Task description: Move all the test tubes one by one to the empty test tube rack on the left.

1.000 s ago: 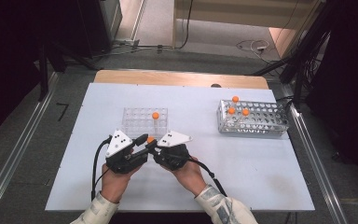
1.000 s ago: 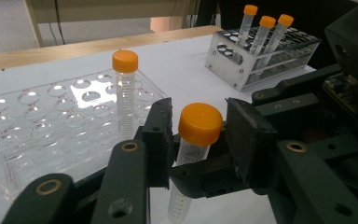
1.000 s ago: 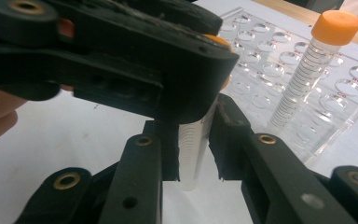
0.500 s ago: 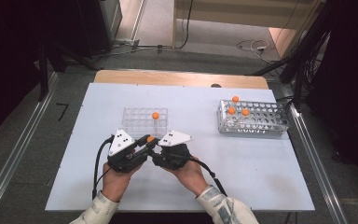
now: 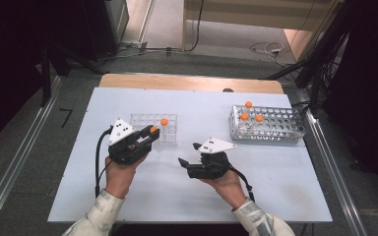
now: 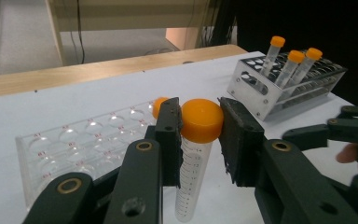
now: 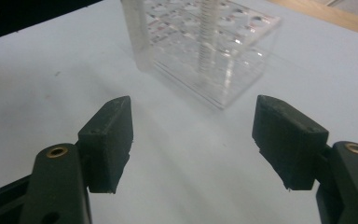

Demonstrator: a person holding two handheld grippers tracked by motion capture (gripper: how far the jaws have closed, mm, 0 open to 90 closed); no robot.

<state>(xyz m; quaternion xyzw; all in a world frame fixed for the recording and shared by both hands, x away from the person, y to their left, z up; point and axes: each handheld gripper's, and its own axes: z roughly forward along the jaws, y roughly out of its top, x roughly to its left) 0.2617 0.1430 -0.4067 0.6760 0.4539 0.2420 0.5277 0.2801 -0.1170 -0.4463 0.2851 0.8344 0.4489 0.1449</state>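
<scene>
Beside the clear rack [image 5: 153, 126], left gripper [image 6: 200, 135] clamps tube [image 6: 192, 172] (jaws on its cap)

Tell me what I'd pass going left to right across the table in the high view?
Left tongs gripping an orange-capped tube → clear plastic rack holding one tube → right tongs, open and empty → metal rack with three orange-capped tubes.

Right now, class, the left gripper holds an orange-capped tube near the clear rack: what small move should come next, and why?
Probably carry the orange-capped tube forward over a free well of the clear rack and lower it in. The left gripper is shut on it at the cap, the tube hangs upright just short of the rack, and the right gripper is open, holding nothing.
</scene>
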